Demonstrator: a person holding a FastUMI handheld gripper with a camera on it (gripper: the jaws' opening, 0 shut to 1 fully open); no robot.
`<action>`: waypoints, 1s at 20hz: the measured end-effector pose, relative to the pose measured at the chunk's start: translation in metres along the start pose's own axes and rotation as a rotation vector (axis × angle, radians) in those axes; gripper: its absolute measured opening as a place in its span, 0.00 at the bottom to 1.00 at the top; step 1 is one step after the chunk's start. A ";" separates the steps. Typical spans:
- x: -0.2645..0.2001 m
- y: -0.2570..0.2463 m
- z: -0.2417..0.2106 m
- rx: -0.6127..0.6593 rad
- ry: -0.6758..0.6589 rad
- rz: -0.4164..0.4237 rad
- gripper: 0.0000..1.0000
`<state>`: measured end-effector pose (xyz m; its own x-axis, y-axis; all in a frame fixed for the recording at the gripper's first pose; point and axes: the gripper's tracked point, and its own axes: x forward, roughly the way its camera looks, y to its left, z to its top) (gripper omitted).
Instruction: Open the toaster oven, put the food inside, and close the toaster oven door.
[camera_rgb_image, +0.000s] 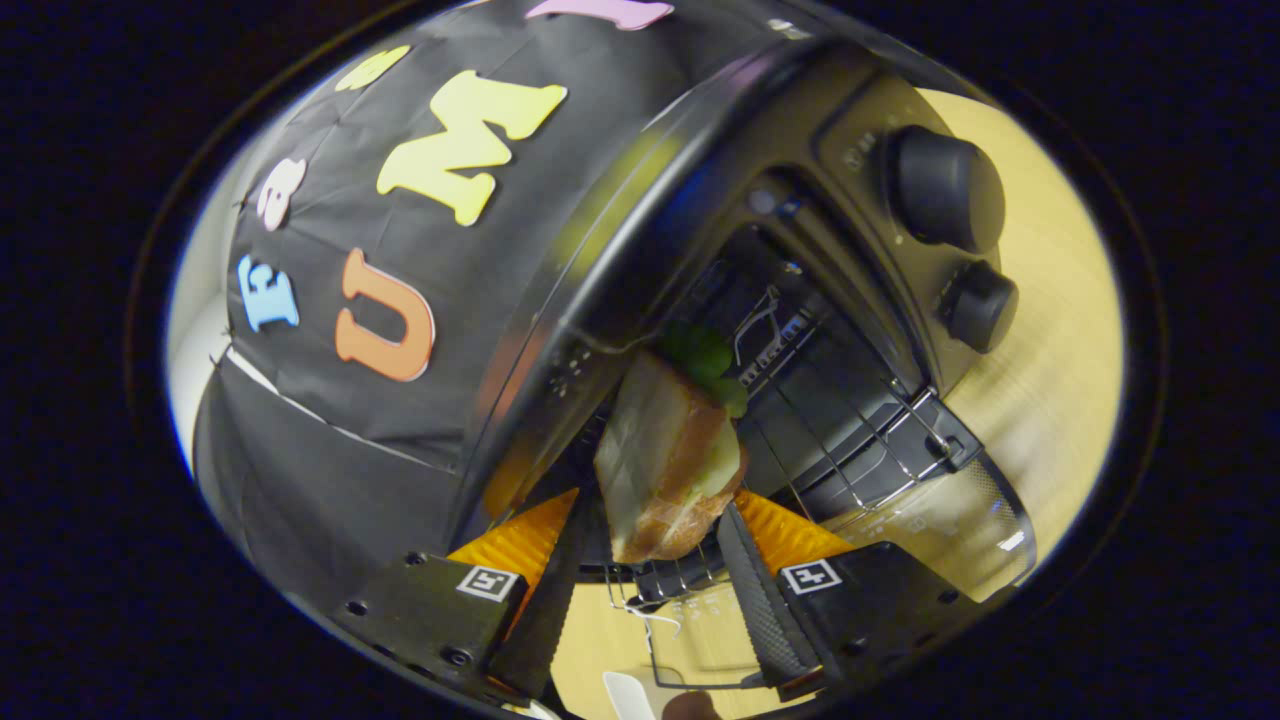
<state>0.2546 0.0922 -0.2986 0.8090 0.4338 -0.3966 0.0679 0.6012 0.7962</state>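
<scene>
- Black metal forms the body of the toaster oven (640, 230), which appears strongly tilted in the gripper view.
- Oven door (930, 520): open, folded down toward the wooden table (1050, 330); its glass pane is see-through, with the table surface visible through it.
- Oven cavity: exposed just beyond the fingers. A wire rack (850, 420) sits inside it, with the front edge reaching the door hinge line.
- Control panel: two round black knobs, an upper knob (945, 188) and a lower knob (978, 305), are mounted one beside the other next to the cavity opening. Small printed marks lie near the upper knob; they are too blurred to read.
- Gripper (655, 560): fingers part-way closed, both pressing on the sandwich (665, 460), one on each side of its lower end.
- Sandwich: bread slices with a browned crust and a green leaf projecting from the far end. It stands between the fingers and extends ahead of them, with the far end at the mouth of the cavity, over the rack front. Contact with the rack cannot be determined.
- Markings: each finger mount carries a square black-and-white coded tag (488, 583). No brand name is legible on the oven.
- A second wire frame (690, 640) lies on the table beneath the fingers.
</scene>
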 end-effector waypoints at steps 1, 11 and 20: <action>-0.002 -0.001 -0.003 -0.039 0.015 -0.022 0.81; -0.047 0.014 -0.038 -0.415 0.151 -0.174 0.90; -0.117 -0.020 -0.064 -0.691 0.102 -0.290 0.92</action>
<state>0.1212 0.0718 -0.2973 0.7545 0.2339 -0.6132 -0.1389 0.9701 0.1991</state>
